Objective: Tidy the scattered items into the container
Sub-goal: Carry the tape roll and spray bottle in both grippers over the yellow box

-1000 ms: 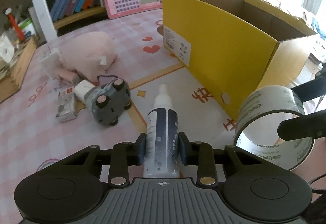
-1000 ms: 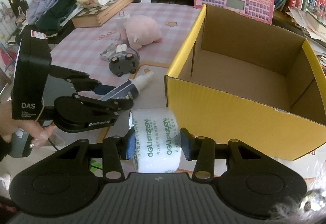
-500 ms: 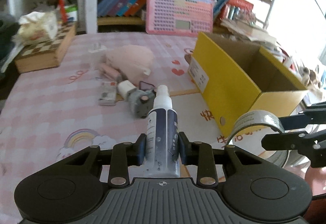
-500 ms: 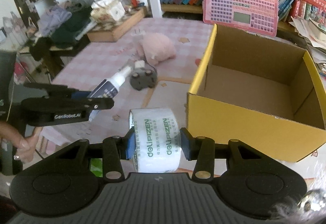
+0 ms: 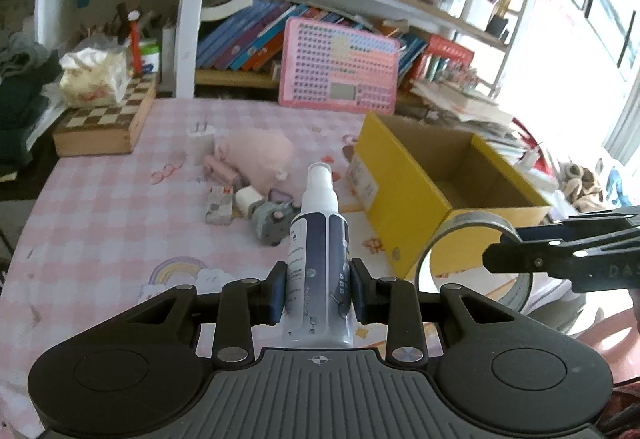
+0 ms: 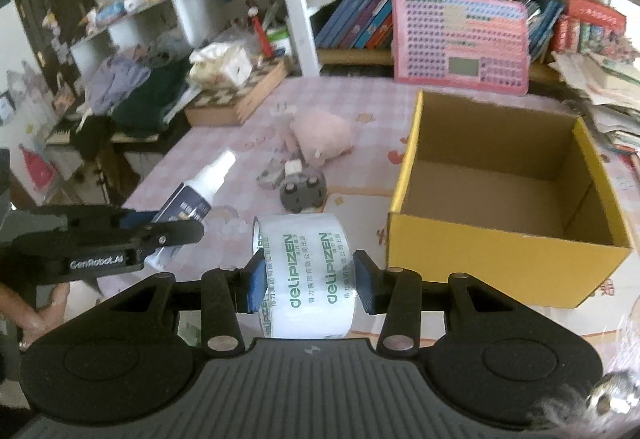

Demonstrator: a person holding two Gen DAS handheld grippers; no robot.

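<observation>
My left gripper (image 5: 318, 291) is shut on a dark blue spray bottle (image 5: 320, 255) with a white nozzle, held above the table. My right gripper (image 6: 306, 279) is shut on a roll of clear tape (image 6: 304, 271) with green print. The open yellow cardboard box (image 6: 496, 247) stands to the right of both, nothing inside it. In the left wrist view the tape roll (image 5: 468, 239) hangs in front of the box's (image 5: 404, 199) near corner. The bottle (image 6: 192, 199) and the left gripper (image 6: 160, 227) show at the left of the right wrist view. A pink plush (image 5: 260, 155), a grey toy car (image 5: 272, 223) and small boxes (image 5: 219, 205) lie on the table.
A pink checked cloth (image 5: 120, 223) covers the table. A chessboard box (image 5: 104, 123) with a tissue pack sits at the far left. A pink toy keyboard (image 5: 340, 71) leans on the bookshelf behind. Clothes pile (image 6: 132, 95) left of the table. A hand (image 6: 36, 315) grips the left tool.
Both grippers have risen and pulled back from the table with bottle and tape still held. The box and the scattered items now look smaller and farther below.
</observation>
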